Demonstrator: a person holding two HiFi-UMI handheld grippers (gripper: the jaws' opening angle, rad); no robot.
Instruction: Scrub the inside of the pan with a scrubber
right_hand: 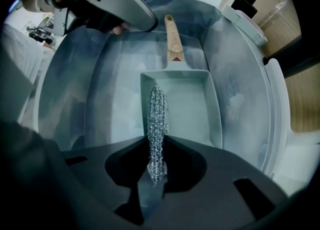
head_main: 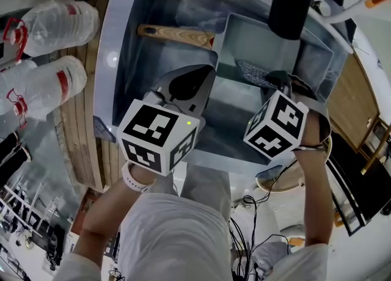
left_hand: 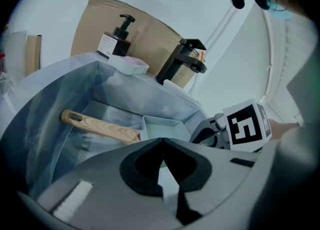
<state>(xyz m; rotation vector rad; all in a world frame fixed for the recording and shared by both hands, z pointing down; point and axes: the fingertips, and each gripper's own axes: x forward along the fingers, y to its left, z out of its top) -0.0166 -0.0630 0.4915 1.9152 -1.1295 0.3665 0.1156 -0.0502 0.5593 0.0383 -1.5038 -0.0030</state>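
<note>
A grey rectangular pan [head_main: 259, 38] with a wooden handle [head_main: 174, 32] lies in the steel sink [head_main: 131, 41]. My right gripper [head_main: 272, 79] is shut on a steel-wool scrubber [head_main: 252, 71], which hangs just over the pan's near edge. In the right gripper view the scrubber [right_hand: 156, 124] sticks out from between the jaws above the pan's inside [right_hand: 187, 106], and the handle [right_hand: 173, 44] points away. My left gripper [head_main: 204, 75] hovers over the sink left of the pan. Its jaws meet at the tips with nothing between them [left_hand: 161, 141]; the handle [left_hand: 100, 126] lies ahead of it.
A soap dispenser [left_hand: 119, 39] and a black faucet [left_hand: 182, 64] stand on the sink's far rim. Large plastic bottles [head_main: 55, 26] lie left of the sink. Cables [head_main: 256, 212] trail on the floor near the person's legs.
</note>
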